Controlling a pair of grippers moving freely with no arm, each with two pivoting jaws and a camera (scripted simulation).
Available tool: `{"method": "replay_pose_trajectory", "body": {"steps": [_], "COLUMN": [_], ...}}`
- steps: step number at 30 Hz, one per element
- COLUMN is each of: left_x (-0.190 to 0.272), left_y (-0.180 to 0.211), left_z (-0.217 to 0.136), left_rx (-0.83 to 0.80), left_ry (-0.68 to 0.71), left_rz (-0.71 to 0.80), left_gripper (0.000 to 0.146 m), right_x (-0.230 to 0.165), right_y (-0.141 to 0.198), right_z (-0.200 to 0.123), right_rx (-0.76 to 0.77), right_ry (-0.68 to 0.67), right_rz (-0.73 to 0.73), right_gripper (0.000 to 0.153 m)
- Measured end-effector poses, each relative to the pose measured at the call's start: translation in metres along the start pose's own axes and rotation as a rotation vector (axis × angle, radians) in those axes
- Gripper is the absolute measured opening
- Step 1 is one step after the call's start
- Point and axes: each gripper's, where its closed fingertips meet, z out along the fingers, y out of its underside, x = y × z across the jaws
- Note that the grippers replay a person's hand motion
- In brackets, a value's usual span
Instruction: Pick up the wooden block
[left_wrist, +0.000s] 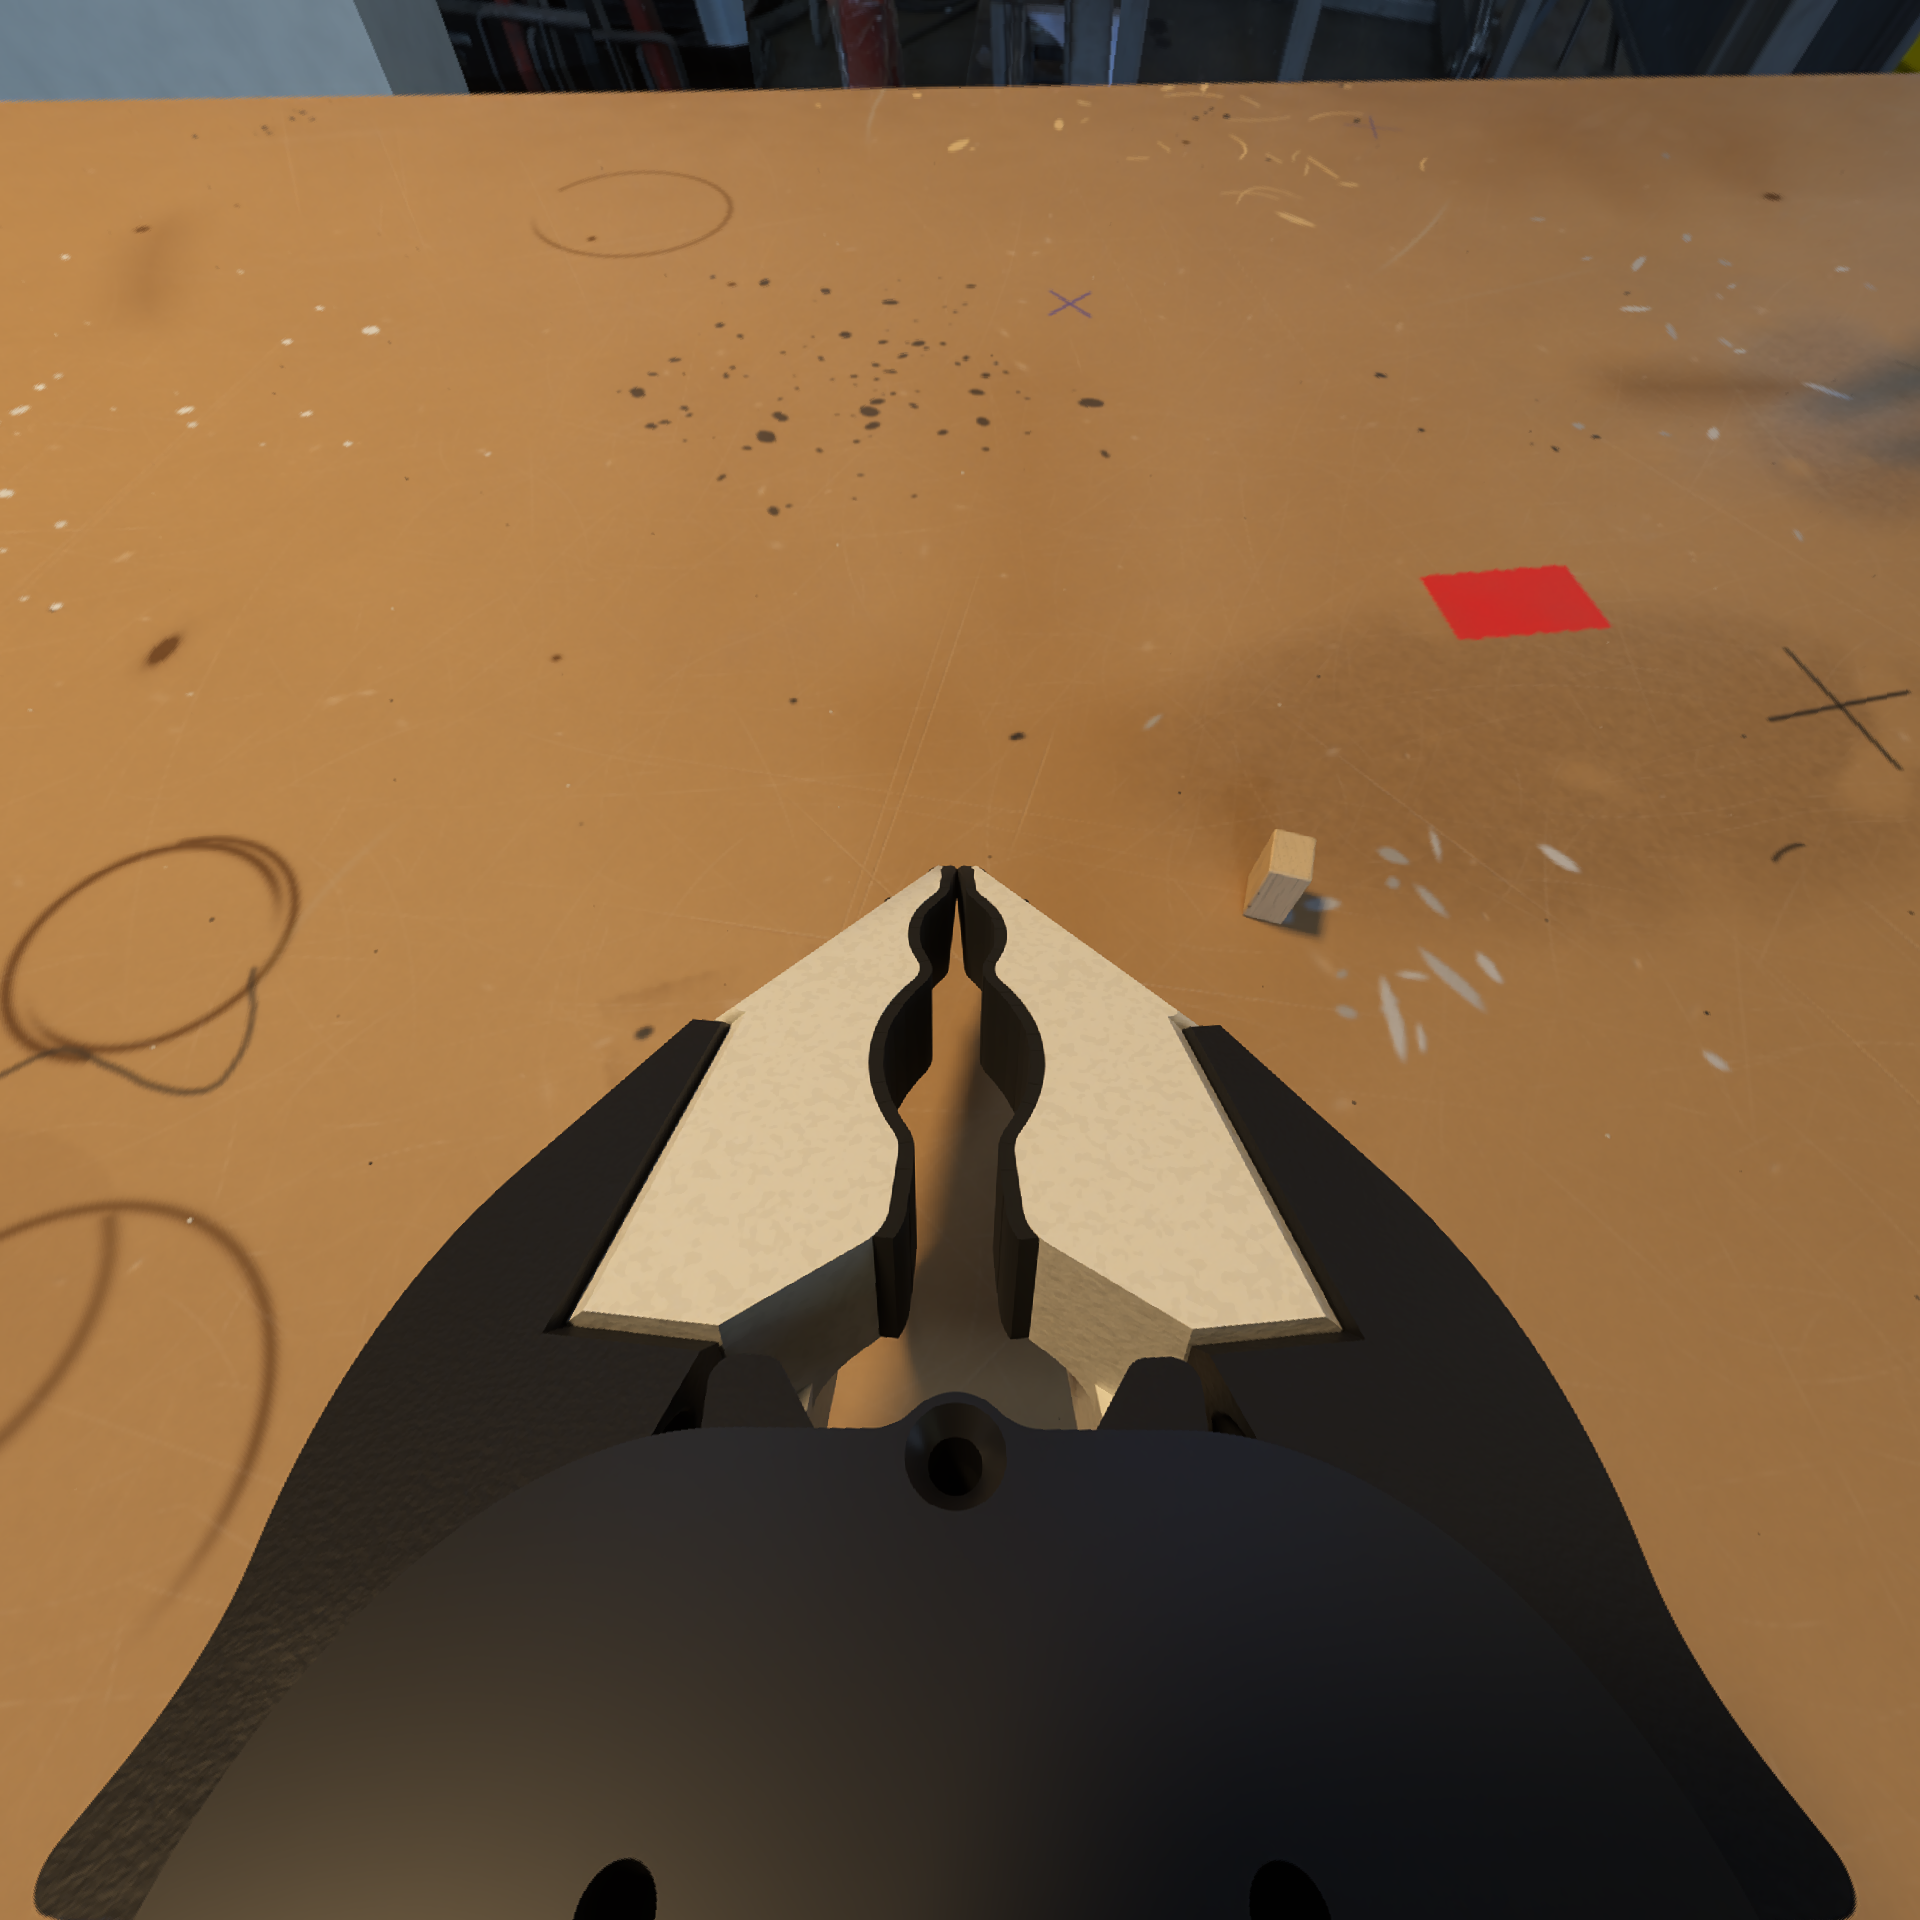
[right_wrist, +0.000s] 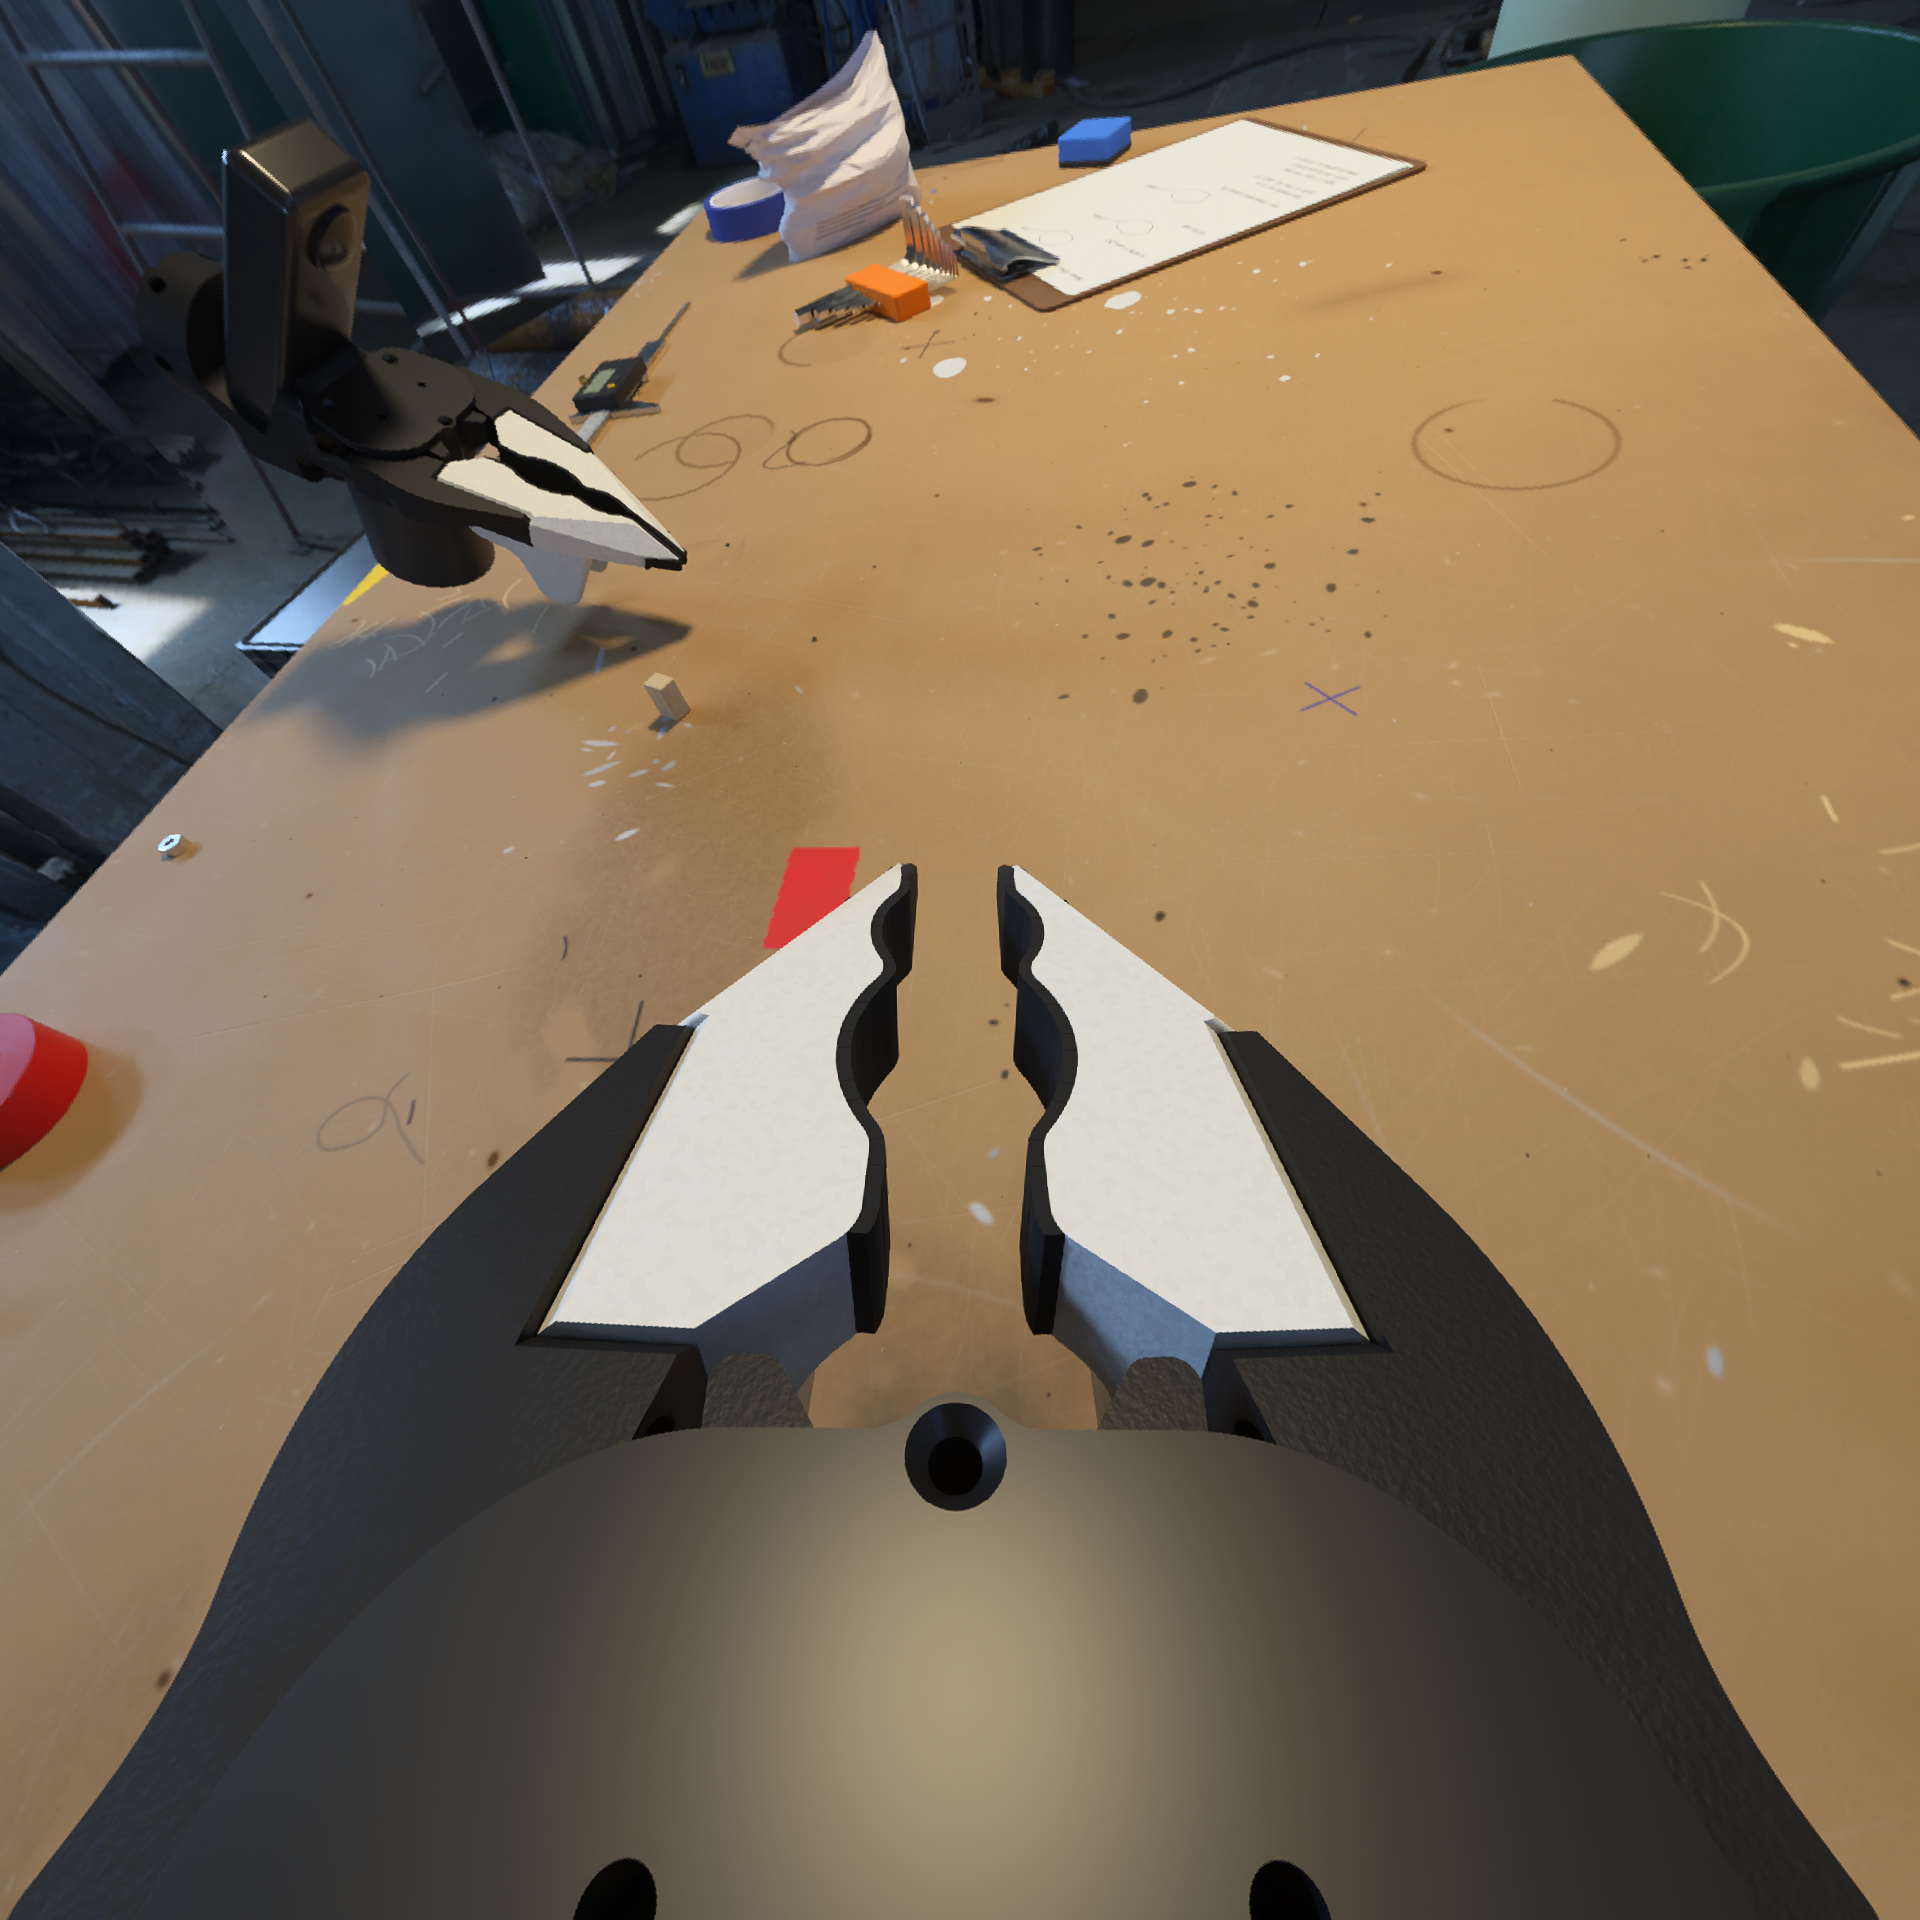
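The left gripper is clenched on nothing above the workbench, with the wooden block lying on the bench at its 3 o'clock, apart from the tips. The right gripper hangs released, the block far off at its 11 o'clock and a red patch just beside its left fingertip.

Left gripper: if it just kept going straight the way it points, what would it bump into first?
Probably only the bare table. The left gripper points past the wooden block, which sits off to its right; depth is uncertain.
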Motion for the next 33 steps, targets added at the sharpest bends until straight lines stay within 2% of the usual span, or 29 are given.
{"method": "replay_pose_trajectory", "body": {"steps": [6, 10, 15, 20, 21, 23, 26, 29, 33], "left_x": [-0.008, -0.014, -0.018, -0.018, -0.012, 0.012, 0.052, 0.074, 0.079], "left_y": [0.011, 0.009, -0.009, -0.006, -0.005, -0.003, 0.001, 0.008, 0.012], "left_z": [-0.005, -0.014, -0.031, -0.037, -0.035, -0.029, -0.007, 0.016, 0.029], "left_rx": [-0.037, 0.014, 0.128, 0.116, 0.097, 0.045, -0.023, -0.104, -0.143], "left_ry": [-0.035, -0.053, -0.064, -0.053, -0.023, 0.09, 0.199, 0.219, 0.233], "left_rz": [0.007, -0.027, -0.065, -0.061, -0.058, -0.037, 0.061, 0.16, 0.167], "left_gripper": [0.0, 0.0, 0.0, 0.0, 0.0, 0.01, 0.019, 0.022, 0.019], "right_x": [-0.006, -0.012, -0.018, -0.01, -0.008, -0.005, -0.002, -0.002, -0.004], "right_y": [-0.01, -0.011, -0.018, -0.014, -0.013, -0.012, -0.012, -0.012, -0.009], "right_z": [0.017, 0.021, 0.011, -0.002, -0.004, -0.006, -0.006, -0.004, -0.002], "right_rx": [-0.023, -0.038, -0.016, -0.01, -0.005, 0.005, 0.012, 0.006, -0.005], "right_ry": [-0.006, -0.006, 0.007, 0.042, 0.045, 0.047, 0.039, 0.036, 0.029], "right_rz": [-0.036, -0.056, -0.086, -0.071, -0.061, -0.04, -0.027, -0.032, -0.039], "right_gripper": [0.015, 0.015, 0.015, 0.015, 0.015, 0.015, 0.015, 0.015, 0.015]}}
